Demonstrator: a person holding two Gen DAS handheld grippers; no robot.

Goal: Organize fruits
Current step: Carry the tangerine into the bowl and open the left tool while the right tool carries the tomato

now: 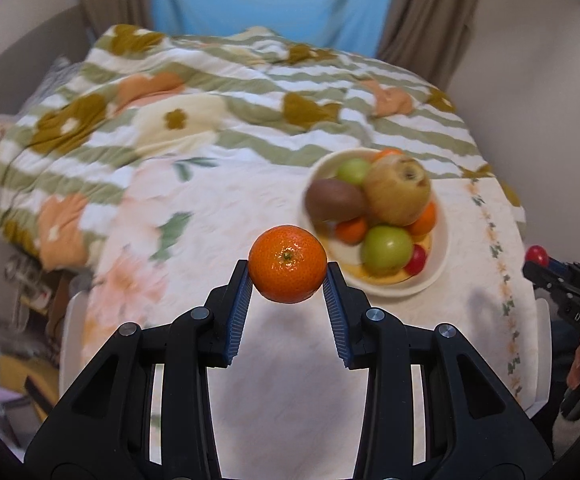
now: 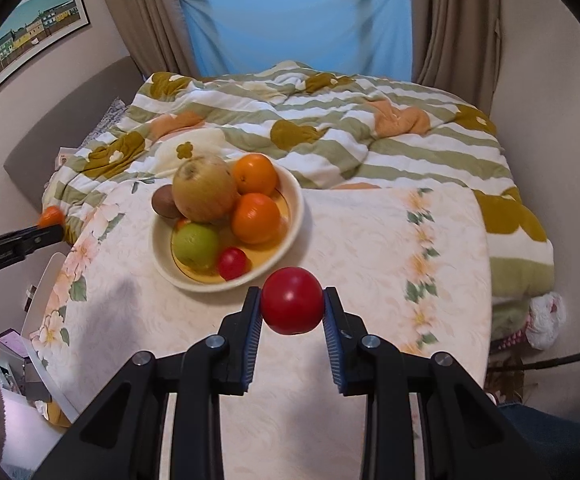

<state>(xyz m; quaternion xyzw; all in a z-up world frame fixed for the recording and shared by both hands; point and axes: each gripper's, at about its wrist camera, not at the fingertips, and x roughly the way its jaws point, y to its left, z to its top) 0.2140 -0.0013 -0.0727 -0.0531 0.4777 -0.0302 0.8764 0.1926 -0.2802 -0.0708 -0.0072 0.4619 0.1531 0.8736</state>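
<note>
My left gripper (image 1: 287,276) is shut on an orange mandarin (image 1: 287,263) and holds it above the table, left of and nearer than the bowl. My right gripper (image 2: 292,304) is shut on a red tomato (image 2: 292,300) above the table, just in front of the bowl. The cream bowl (image 2: 294,196) holds a large yellowish apple (image 2: 204,188), a kiwi (image 2: 164,201), a green apple (image 2: 195,245), two oranges (image 2: 256,218) and a small red tomato (image 2: 232,263). The bowl also shows in the left wrist view (image 1: 440,248). The right gripper with its tomato (image 1: 537,255) shows at that view's right edge.
The table has a cream floral cloth (image 2: 370,248). Behind it lies a bed with a striped green and white flowered quilt (image 2: 330,136). A blue sheet covers the window (image 2: 298,24) between brown curtains. Clutter lies on the floor at the left (image 1: 22,340).
</note>
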